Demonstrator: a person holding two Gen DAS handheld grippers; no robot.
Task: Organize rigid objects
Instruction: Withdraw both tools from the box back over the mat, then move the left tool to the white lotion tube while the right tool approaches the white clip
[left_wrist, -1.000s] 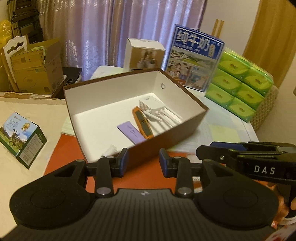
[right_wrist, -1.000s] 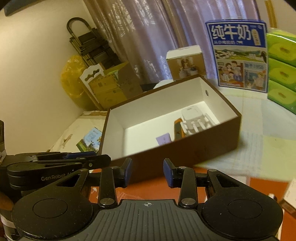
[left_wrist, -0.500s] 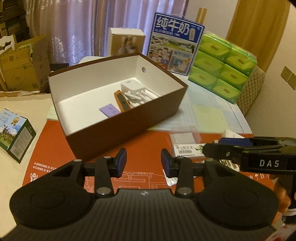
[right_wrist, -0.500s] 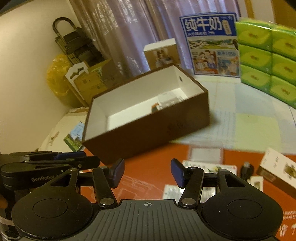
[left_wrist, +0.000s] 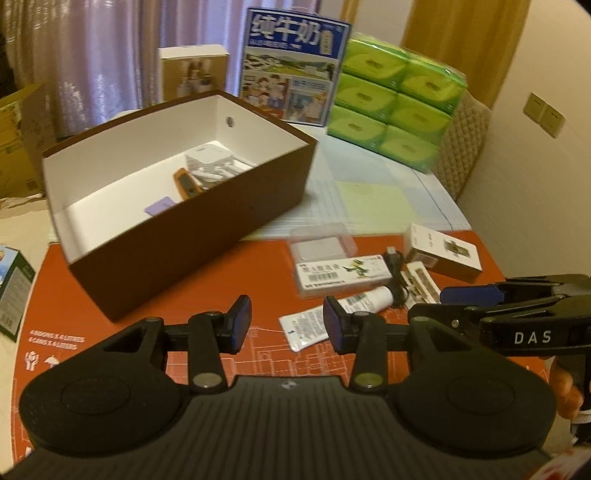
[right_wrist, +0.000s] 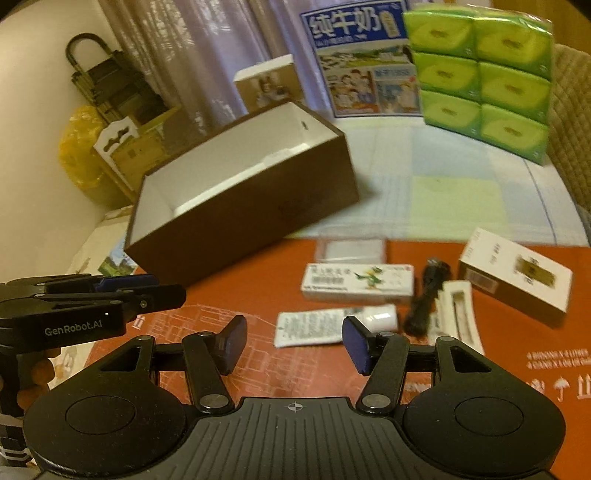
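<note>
Tube (right_wrist: 332, 325) lies flat, long axis left-right, cap pointing right; both grippers' jaws released, empty.

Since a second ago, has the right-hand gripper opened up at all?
Yes. The right gripper has just been opening: its jaws stand wider apart now, with nothing gripped between them, over the orange mat short of the white tube.

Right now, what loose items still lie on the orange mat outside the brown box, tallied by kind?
Cardboard boxes: 2, the long white medicine box and the white-and-tan box
Clear plastic case: 1
Tube: 1
Black cable: 1
Small white windowed pack: 1
Total: 6
</note>
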